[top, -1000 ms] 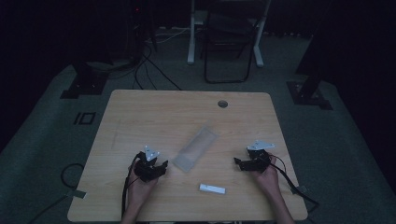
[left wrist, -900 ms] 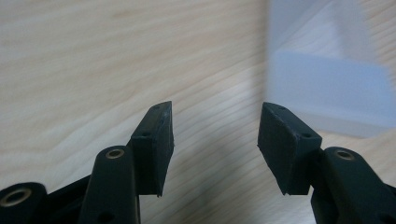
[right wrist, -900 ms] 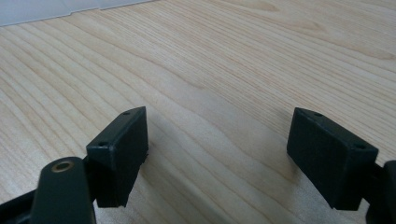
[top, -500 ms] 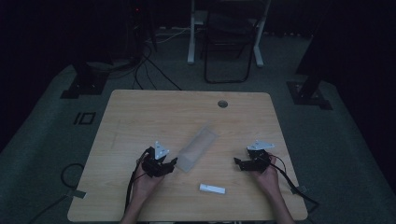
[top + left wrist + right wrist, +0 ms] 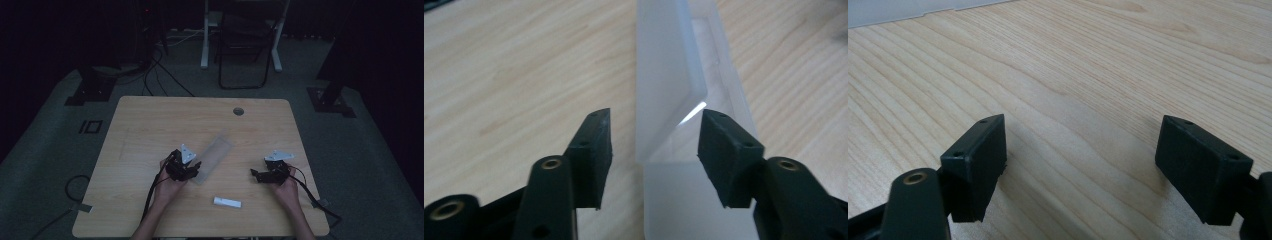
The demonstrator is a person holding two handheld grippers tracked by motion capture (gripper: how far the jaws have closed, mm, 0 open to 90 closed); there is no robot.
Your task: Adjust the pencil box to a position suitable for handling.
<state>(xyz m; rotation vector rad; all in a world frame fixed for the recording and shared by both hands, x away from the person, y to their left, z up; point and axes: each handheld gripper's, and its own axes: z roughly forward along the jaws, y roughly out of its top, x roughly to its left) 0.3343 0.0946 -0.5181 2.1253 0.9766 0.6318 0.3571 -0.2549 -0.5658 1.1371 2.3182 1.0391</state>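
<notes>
A long translucent plastic case lies slantwise at the middle of the wooden table. My left gripper is at its near end. In the left gripper view the case runs away between the jaws of my left gripper. The jaws have just been closing around its near end, and a gap still shows beside the left pad. My right gripper rests to the right, apart from the case. Its jaws stand wide over bare wood.
A small white stick-shaped object lies near the front edge between my hands. A round cable hole sits at the table's far side. A folding chair and stand bases are on the floor beyond.
My left hand has moved right to the case, whose near end now lies between the jaws. The right hand has kept still.
</notes>
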